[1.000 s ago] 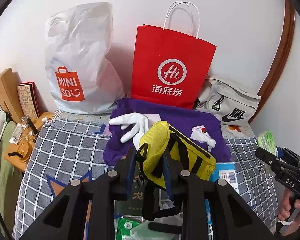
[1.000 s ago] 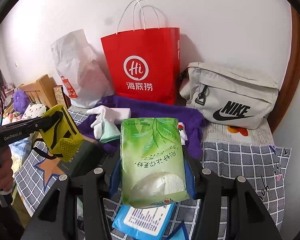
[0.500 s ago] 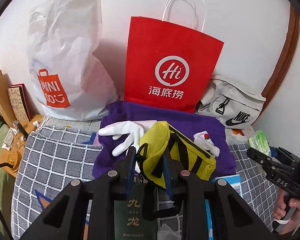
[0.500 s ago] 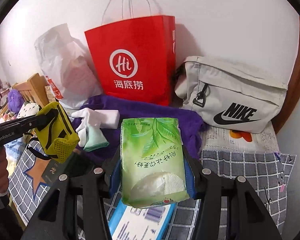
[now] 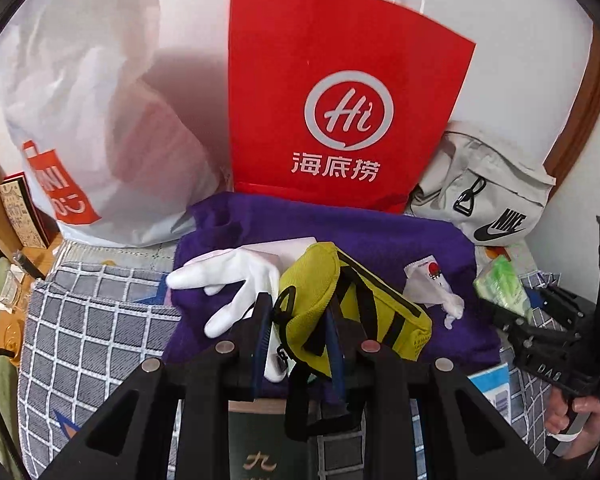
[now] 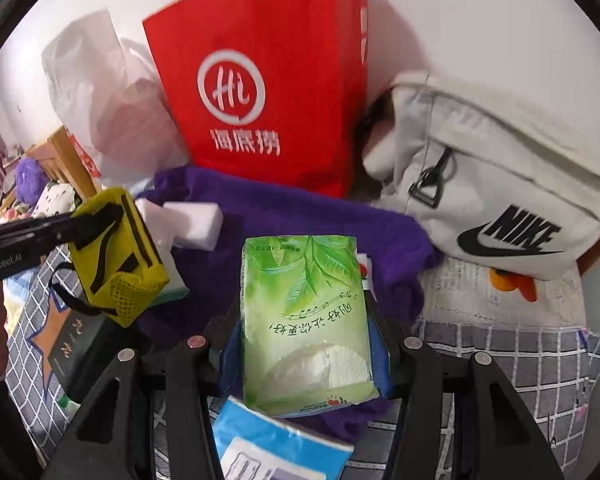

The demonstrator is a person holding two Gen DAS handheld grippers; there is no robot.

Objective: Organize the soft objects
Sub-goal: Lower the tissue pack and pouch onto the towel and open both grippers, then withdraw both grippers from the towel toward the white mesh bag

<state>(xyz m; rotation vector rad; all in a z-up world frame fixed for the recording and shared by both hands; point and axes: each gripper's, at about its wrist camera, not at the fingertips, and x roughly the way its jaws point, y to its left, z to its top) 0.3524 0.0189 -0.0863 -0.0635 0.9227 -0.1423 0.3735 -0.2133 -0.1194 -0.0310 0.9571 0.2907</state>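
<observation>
The left gripper (image 5: 298, 332) is pinching a yellow mesh pouch (image 5: 340, 312) — a soft, squashed little bag with black straps and a netted end, its loose strap dangling below the blue pads. It hangs just above the purple towel (image 5: 380, 240), which lies crumpled on the grey checked bedspread (image 5: 84, 340) right in front of the red paper bag (image 5: 340, 100).

The right gripper (image 6: 304, 328) is clamped on a green tissue pack (image 6: 304, 312) — shiny plastic printed with leaves, white tissue showing through its oval opening, sides slightly dented by the pads. It is held over the near edge of the towel, in front of the red paper bag and a little toward the white Nike bag (image 6: 500, 184).

On the towel, beside the pouch, lies a white glove (image 5: 236, 280), fingers spread, with a white sponge block (image 6: 188, 224) behind it.
</observation>
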